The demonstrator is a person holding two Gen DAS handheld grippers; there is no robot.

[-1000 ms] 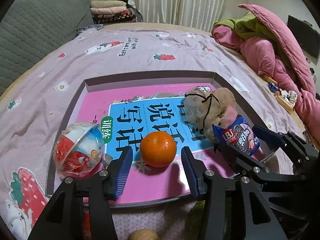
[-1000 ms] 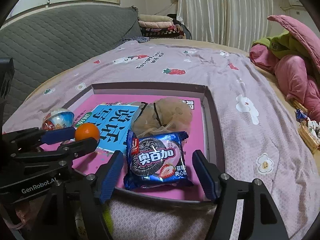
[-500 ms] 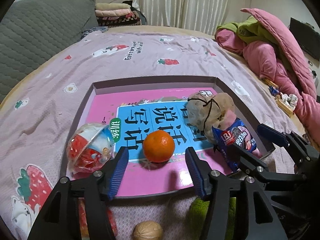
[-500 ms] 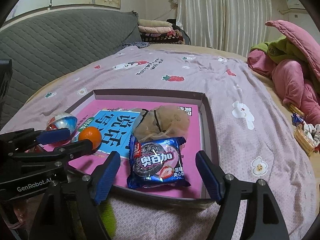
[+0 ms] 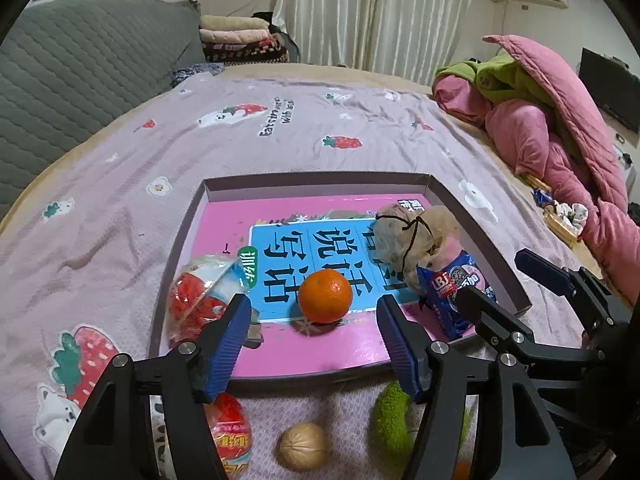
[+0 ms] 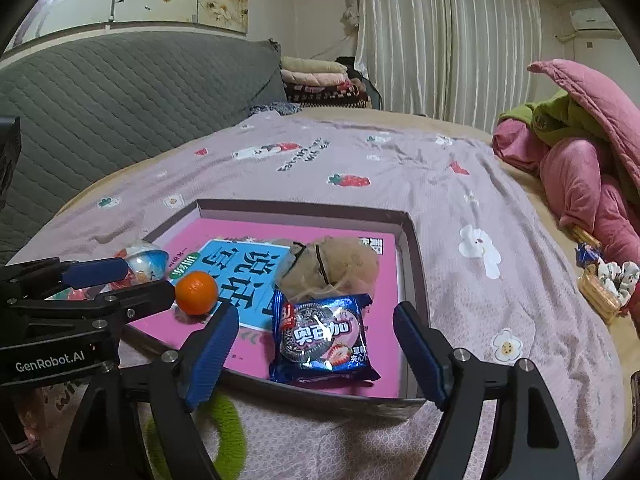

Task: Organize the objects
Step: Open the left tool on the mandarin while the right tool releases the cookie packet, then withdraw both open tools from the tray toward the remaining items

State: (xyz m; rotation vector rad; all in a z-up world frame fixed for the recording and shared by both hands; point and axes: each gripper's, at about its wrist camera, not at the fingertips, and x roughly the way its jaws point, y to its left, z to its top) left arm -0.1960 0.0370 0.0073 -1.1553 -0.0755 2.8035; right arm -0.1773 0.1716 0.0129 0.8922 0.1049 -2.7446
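Note:
A shallow box with a pink and blue bottom lies on the bed. In it are an orange, a clear toy capsule, a tan mesh pouch and a blue cookie pack. My left gripper is open and empty, just short of the orange. My right gripper is open and empty, astride the cookie pack's near end. A walnut, a red snack pack and a green fuzzy thing lie on the bed before the box.
A pile of pink and green quilts lies on the right. A grey padded headboard is on the left. A small basket sits at the bed's right edge. Folded blankets are at the far end.
Both grippers have drawn back toward me and risen, away from the box. The walnut, red pack and green thing have come into view below the box. Nothing in the box moved.

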